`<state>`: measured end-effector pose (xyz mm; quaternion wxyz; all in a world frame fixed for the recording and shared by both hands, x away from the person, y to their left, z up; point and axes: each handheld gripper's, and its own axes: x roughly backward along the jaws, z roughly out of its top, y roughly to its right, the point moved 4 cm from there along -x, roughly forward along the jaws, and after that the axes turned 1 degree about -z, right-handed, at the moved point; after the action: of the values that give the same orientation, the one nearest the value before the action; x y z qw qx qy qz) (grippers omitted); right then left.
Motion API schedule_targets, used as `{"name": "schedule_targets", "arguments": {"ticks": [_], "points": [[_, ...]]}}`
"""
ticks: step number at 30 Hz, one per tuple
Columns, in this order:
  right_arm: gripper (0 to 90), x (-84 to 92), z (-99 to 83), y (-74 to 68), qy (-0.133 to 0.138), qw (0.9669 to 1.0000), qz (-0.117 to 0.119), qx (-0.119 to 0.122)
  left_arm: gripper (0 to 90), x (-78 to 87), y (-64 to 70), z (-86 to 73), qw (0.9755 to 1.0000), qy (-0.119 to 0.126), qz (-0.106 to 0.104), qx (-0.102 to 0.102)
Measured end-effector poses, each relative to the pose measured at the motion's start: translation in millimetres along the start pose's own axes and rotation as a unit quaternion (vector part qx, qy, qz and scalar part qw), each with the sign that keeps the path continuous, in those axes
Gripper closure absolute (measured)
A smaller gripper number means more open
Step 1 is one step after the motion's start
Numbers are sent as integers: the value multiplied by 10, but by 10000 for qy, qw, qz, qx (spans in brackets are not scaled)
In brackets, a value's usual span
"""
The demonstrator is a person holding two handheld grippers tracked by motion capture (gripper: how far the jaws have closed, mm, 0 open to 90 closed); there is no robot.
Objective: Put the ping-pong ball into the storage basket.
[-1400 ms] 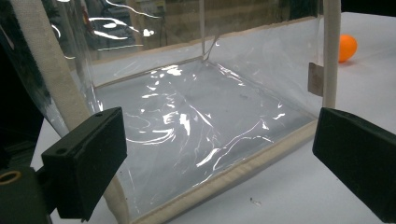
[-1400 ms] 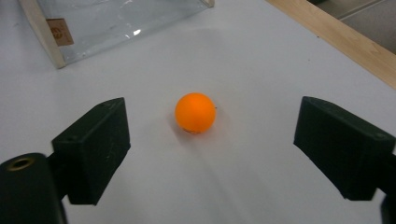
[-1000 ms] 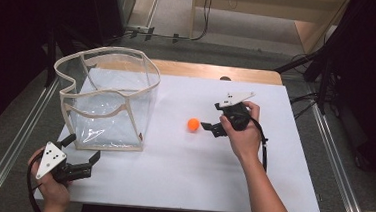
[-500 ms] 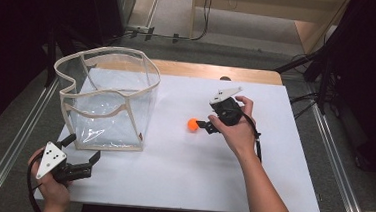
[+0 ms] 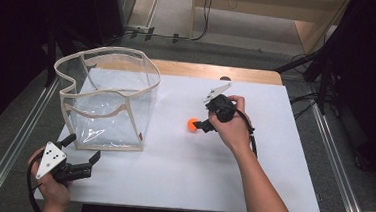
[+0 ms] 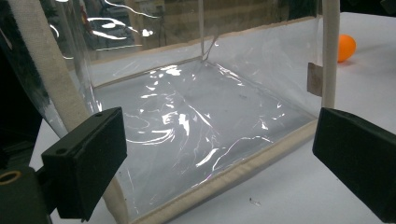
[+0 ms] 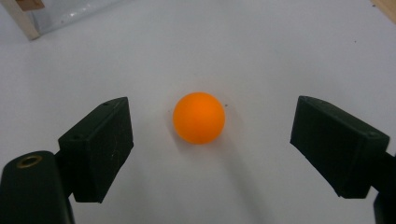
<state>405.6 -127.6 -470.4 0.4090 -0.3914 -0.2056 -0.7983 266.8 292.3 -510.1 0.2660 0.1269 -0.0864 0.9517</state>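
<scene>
1. Here, orange ball (image 5: pixel 192 125) resting on the white table top (image 5: pixel 185 186), well to the right of the clear bag (image 5: pixel 107 100) and apart from it
2. Right gripper (image 5: pixel 205 125) just to the right of the ball, well apart from the bag, with jaws spread wide and empty
3. Seen along the right gripper (image 7: pixel 205 149), ball (image 7: pixel 199 117) centred in the gap between the two black jaws, touching neither, a margin of bare table on each side
4. Key relation: ball dead ahead of the right gripper, on the bag side of it, so likely only a short push forward and a squeeze needed; no long axis on a round ball, so no turn of the hand called for
5. Left gripper (image 5: pixel 79 166) near the front corner of the bag, at the near left of the table, far from the ball; jaws wide open, holding nothing
6. Along the left gripper (image 6: pixel 219 154), near lower edge of the bag (image 6: pixel 196 140) between the jaws but not pinched; ball (image 6: pixel 346 47) small, beyond the bag's right post
7. Clearly the right hand (image 5: pixel 232 126) the nearer one to the ball; left hand (image 5: pixel 52 187) better placed to steady the bag
8. Bag upright with its cloth-trimmed mouth open upward, nothing visible inside
9. Risk, as a judgement: ball apt to roll if one jaw meets it first
</scene>
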Motion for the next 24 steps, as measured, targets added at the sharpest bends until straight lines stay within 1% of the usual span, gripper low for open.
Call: {"name": "schedule_targets", "arguments": {"ticks": [2, 3, 7, 10, 11, 14, 16, 17, 19, 20, 21, 23, 24], "points": [[113, -41, 9, 4, -122, 9999, 21, 40, 36, -1, 1, 0, 10000, 1, 2, -2], [113, -41, 9, 4, -122, 9999, 21, 40, 36, 0, 0, 0, 10000, -1, 4, -5], [117, -106, 24, -2, -302, 9994, 73, 174, 36, 0, 0, 0, 10000, 1, 1, 1], [123, -157, 38, -7, -421, 9987, 97, 263, 36, 0, 0, 0, 10000, 8, -2, 6], [125, -168, 42, -10, -485, 9985, 81, 245, 36, -1, 0, 0, 10000, 14, -2, 12], [130, -219, 64, -12, -574, 9977, 102, 346, 36, 0, 0, 0, 10000, 14, -4, 11], [163, -245, 75, -19, -620, 9973, 110, 378, 36, 0, 0, 0, 10000, 14, -5, 12], [175, -259, 78, -20, -652, 9969, 137, 426, 36, -1, -1, 0, 10000, 15, -5, 13], [183, -279, 78, -32, -726, 9963, 148, 430, 36, -1, -1, 1, 10000, 15, -5, 15], [185, -295, 76, -36, -740, 9959, 179, 480, 36, -1, -1, 1, 10000, 16, -4, 16], [191, -311, 71, -45, -805, 9953, 202, 496, 36, -3, -1, 1, 10000, 17, -6, 16], [201, -331, 63, -49, -963, 9937, 168, 554, 36, -8, -1, 2, 10000, 3, -5, 5], [209, -334, 59, -43, -999, 9932, 153, 575, 36, -10, -2, 1, 10000, -16, 3, -5]]}}
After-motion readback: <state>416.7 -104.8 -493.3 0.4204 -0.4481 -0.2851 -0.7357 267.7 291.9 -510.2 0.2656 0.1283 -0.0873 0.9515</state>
